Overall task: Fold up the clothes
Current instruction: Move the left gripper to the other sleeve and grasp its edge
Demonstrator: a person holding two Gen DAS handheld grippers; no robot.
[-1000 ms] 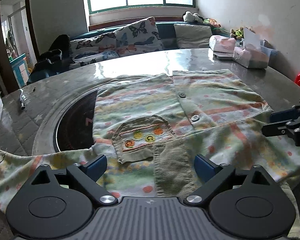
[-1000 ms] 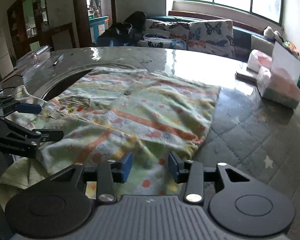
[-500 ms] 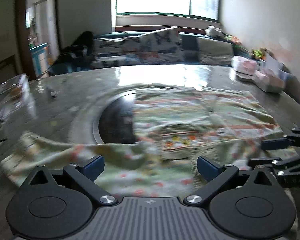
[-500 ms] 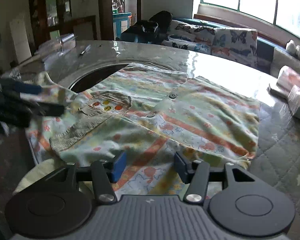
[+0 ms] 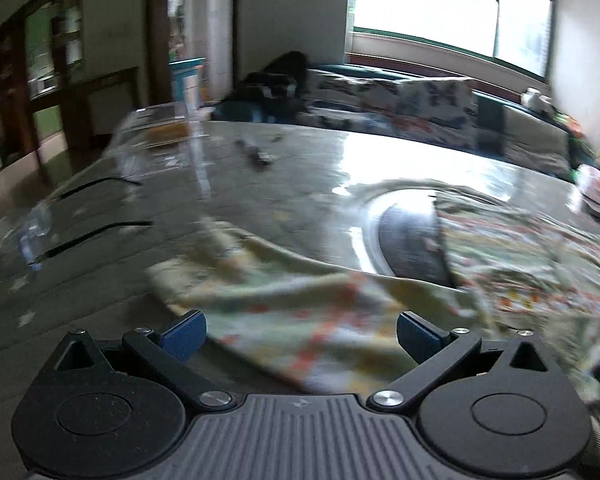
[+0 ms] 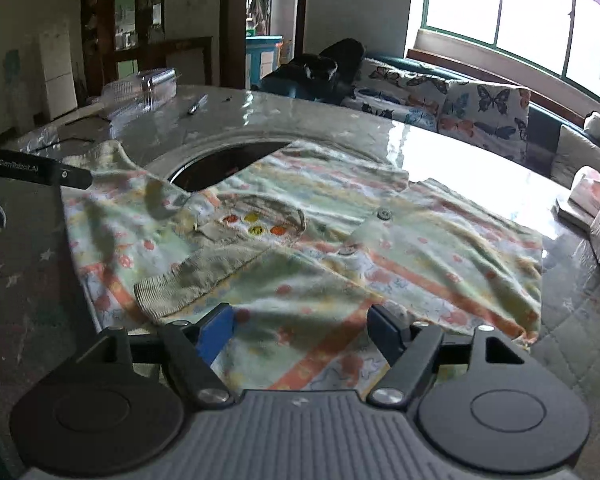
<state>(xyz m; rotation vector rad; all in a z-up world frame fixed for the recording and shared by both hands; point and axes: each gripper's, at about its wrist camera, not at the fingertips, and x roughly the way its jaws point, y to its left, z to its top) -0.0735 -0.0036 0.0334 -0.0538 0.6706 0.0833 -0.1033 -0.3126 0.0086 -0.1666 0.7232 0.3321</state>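
Observation:
A pale green child's shirt [image 6: 340, 240] with orange stripes, a chest pocket and buttons lies spread on the round grey table [image 6: 332, 124]. One sleeve [image 5: 276, 292] stretches out to the left. My left gripper [image 5: 300, 330] is open, its blue pads either side of that sleeve, just above it. It shows at the left edge of the right wrist view [image 6: 40, 172]. My right gripper [image 6: 300, 330] is open over the shirt's near hem, with a ribbed cuff [image 6: 180, 292] just beyond its left pad.
A dark round inset [image 6: 220, 168] sits in the table's middle, partly under the shirt. A clear plastic box [image 6: 140, 88], a pen [image 6: 196, 104] and cables [image 5: 96, 232] lie at the far left. Tissue packs [image 6: 596, 208] sit at the right. A butterfly-print sofa [image 6: 440, 92] is behind.
My left gripper has swung left, from the shirt's pocket to the outstretched sleeve. My right gripper has turned left toward the shirt's middle and its jaws have opened wider.

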